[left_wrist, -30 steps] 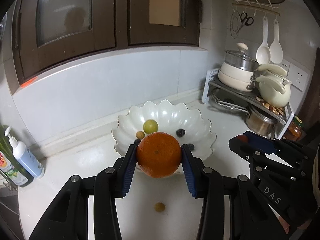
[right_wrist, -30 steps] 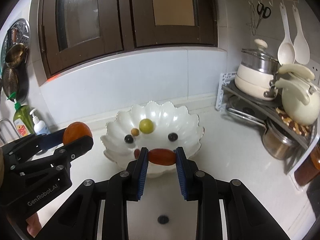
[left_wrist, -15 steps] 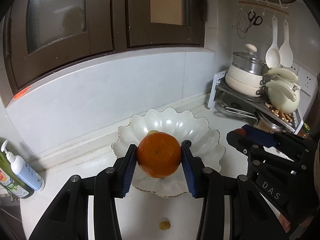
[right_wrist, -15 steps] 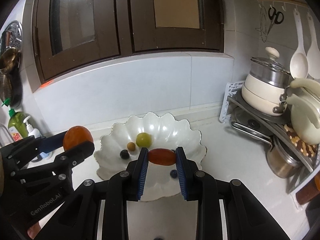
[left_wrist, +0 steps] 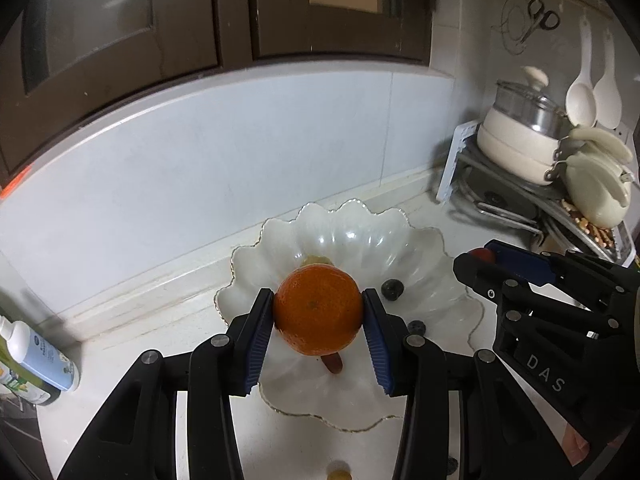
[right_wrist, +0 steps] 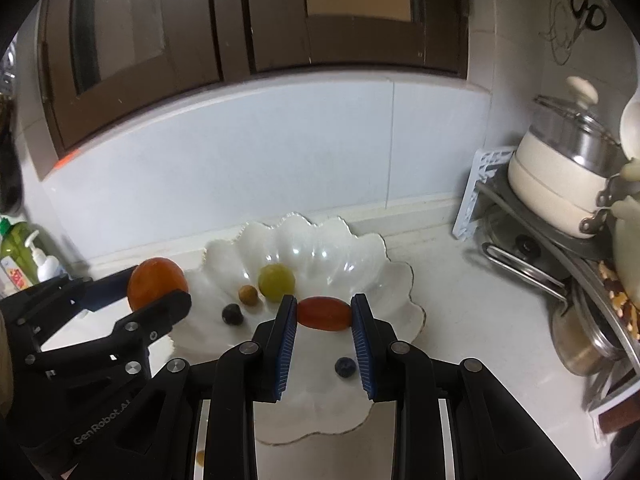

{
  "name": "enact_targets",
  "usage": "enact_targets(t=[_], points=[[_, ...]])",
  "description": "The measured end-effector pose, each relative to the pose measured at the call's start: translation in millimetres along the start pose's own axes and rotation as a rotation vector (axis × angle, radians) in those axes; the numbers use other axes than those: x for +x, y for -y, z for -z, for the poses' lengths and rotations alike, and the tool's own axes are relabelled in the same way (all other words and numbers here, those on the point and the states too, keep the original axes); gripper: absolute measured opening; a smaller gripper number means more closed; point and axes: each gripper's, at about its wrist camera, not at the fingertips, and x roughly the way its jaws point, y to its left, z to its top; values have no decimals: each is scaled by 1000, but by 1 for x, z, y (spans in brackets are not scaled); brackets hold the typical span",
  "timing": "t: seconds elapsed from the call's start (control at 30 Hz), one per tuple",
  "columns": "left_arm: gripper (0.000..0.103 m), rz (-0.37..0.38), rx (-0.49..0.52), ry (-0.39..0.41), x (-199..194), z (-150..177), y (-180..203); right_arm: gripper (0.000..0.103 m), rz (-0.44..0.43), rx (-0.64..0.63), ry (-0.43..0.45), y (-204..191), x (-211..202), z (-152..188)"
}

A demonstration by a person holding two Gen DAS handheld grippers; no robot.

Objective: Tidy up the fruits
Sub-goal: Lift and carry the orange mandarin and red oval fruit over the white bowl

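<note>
Both grippers were matte black plastic w/ angular linked arms and silver round screw heads at the joints. L gripper [left_wrist: 318,314] had ribbed blue pads [left_wrist: 256,344] inside its fingers; its side read "GenRobot.AI". R gripper [right_wrist: 324,316] matched, blue pads [right_wrist: 286,344] too, side marked "DAS".

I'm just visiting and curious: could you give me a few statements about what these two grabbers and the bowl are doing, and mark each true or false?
1. The left gripper holds an orange. True.
2. The right gripper is empty. False: it is shut on a red oblong fruit.
3. The white scalloped bowl has no fruit in it. False: a green grape and small dark berries lie inside.
4. Scissors hang on the wall. True.
</note>
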Motion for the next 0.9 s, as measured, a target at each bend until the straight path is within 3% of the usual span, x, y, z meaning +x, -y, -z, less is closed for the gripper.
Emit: enact_targets(t=[0.37, 0.9], points=[[44, 15, -5, -122, 50, -4, -1, 29, 10, -12, -129, 9, 56, 1], [44, 34, -4, -268, 103, 6, 2, 29, 10, -18, -256, 20, 98, 11]])
